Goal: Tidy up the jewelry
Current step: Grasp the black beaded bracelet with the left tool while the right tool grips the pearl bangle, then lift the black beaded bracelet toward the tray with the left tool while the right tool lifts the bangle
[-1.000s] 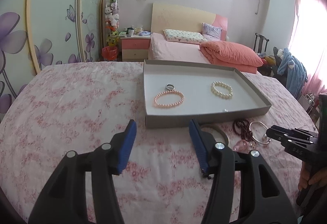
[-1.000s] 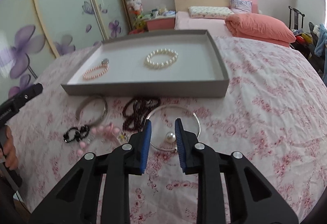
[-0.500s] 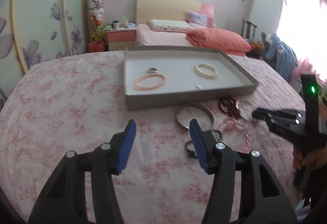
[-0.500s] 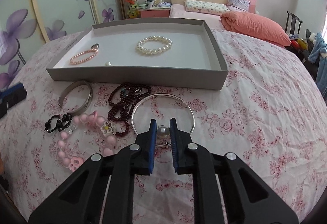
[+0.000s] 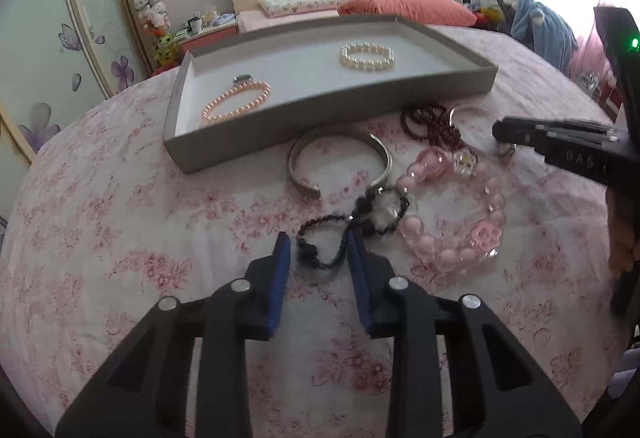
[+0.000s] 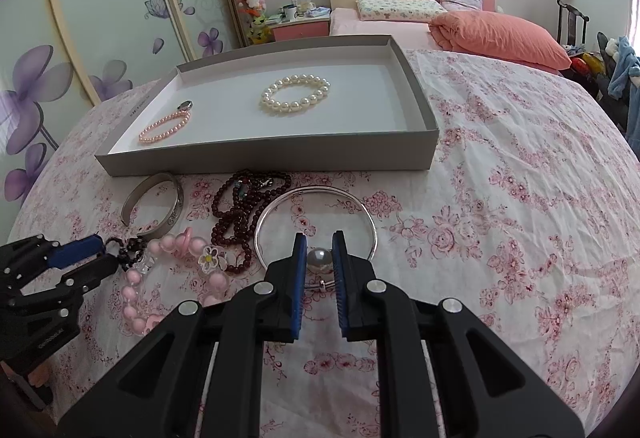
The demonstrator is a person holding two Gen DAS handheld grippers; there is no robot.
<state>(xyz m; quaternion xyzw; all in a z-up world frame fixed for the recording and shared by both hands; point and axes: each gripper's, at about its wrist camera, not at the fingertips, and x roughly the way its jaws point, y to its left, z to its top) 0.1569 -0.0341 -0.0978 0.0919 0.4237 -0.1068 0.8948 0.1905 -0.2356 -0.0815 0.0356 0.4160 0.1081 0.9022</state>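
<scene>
A grey tray (image 5: 332, 102) (image 6: 264, 158) holds a white pearl bracelet (image 6: 295, 94) (image 5: 367, 56), a pink pearl bracelet (image 6: 165, 126) (image 5: 236, 101) and a small ring (image 5: 242, 79). My right gripper (image 6: 319, 252) is shut on the grey pearl (image 6: 319, 258) of a thin silver hoop necklace (image 6: 316, 198) lying on the bedspread. My left gripper (image 5: 318, 252) is open, its fingers on either side of a black bead bracelet (image 5: 332, 234). A silver cuff (image 5: 340, 158) (image 6: 154, 204), a dark red bead string (image 6: 244, 214) (image 5: 430, 124) and a big pink bead bracelet (image 5: 456, 214) (image 6: 160, 278) lie in front of the tray.
All lies on a pink floral bedspread (image 6: 520, 198). A second bed with an orange pillow (image 6: 500, 38) stands behind. A wardrobe with purple flowers (image 6: 40, 78) is on the left, a nightstand (image 6: 296, 26) at the back.
My left gripper has moved forward and down and narrowed around the black bead bracelet. My right gripper has closed on the necklace's pearl and stays there.
</scene>
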